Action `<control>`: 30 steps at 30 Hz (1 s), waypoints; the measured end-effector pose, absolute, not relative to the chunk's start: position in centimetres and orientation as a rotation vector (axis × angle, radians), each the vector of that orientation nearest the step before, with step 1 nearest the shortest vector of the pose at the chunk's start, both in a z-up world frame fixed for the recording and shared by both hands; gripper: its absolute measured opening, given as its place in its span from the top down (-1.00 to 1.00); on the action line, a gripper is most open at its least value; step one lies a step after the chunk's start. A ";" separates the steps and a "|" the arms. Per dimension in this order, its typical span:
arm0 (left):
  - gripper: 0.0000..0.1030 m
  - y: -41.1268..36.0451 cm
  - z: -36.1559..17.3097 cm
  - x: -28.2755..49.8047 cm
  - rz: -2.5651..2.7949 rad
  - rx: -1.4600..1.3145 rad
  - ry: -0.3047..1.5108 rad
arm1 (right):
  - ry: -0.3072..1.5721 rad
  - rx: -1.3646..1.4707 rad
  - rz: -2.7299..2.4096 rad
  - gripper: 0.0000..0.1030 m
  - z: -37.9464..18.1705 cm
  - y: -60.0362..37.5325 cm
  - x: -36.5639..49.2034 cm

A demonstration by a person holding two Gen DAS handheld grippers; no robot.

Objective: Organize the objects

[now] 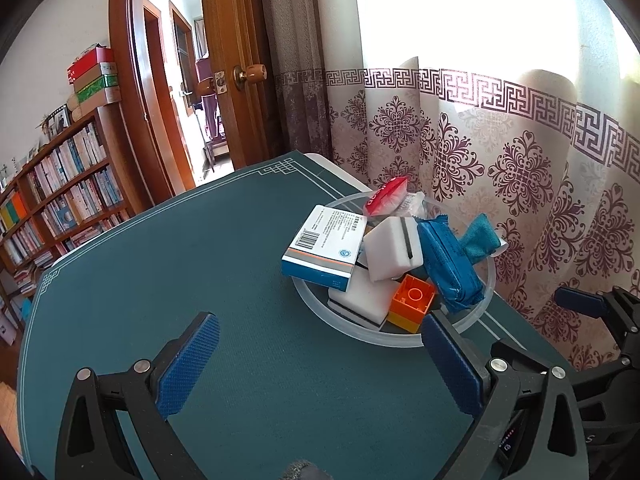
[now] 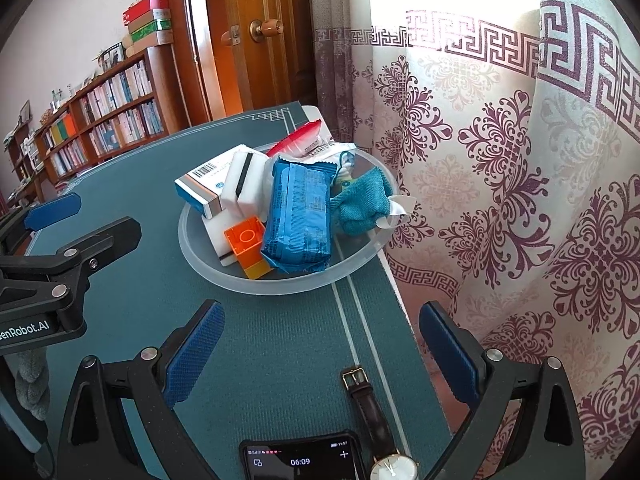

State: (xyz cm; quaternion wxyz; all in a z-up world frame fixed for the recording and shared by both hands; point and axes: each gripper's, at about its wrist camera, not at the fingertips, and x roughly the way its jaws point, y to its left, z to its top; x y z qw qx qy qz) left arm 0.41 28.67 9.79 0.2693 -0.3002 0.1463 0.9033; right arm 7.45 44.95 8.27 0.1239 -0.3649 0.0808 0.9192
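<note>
Most objects already sit heaped in the bowl (image 2: 280,284) ahead of both sets of fingers: medicine box (image 1: 320,248), blue packet (image 2: 298,220), orange block (image 2: 246,242). Left gripper (image 1: 320,364) and right gripper (image 2: 320,356) are spread, holding nothing. Between the right fingers lie 2 leftovers, a watch (image 2: 374,412) and a phone (image 2: 300,458), perhaps next.
</note>
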 end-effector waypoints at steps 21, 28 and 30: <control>-0.99 29.3 9.5 0.1 2.417 -0.835 0.400 | 0.230 -1.080 2.654 -0.92 7.8 45.4 6.9; -0.99 29.3 9.3 -0.1 2.389 -0.844 0.368 | 0.231 -1.080 2.647 -0.92 7.7 45.5 6.8; -0.99 29.4 9.3 0.1 2.390 -0.829 0.376 | 0.233 -1.085 2.645 -0.92 7.6 45.4 6.8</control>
